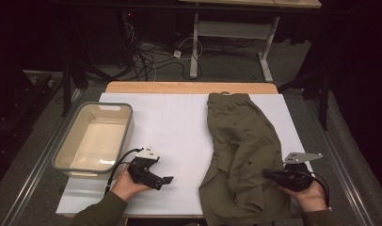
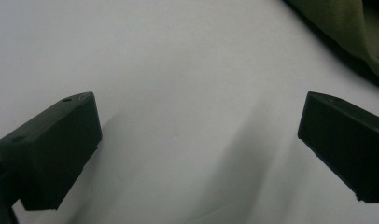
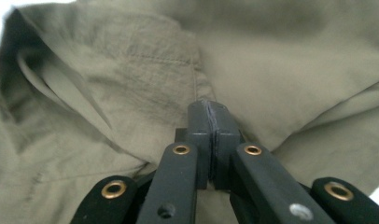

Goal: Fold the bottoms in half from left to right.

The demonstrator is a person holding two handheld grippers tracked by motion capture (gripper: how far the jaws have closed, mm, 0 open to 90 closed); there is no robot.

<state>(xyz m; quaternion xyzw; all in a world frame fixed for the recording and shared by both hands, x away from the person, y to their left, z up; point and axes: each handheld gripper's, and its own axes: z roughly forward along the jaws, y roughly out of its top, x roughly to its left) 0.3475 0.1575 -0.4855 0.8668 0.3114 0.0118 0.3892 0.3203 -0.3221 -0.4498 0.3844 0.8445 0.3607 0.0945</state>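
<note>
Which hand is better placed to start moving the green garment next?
The right. The right gripper sits at the olive garment, jaws closed against its cloth. The left gripper rests open over bare white table.

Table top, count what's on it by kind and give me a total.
Olive green garment: 1
Grey plastic bin: 1
Hand-held grippers: 2, the left gripper and the right gripper
Total: 4
</note>
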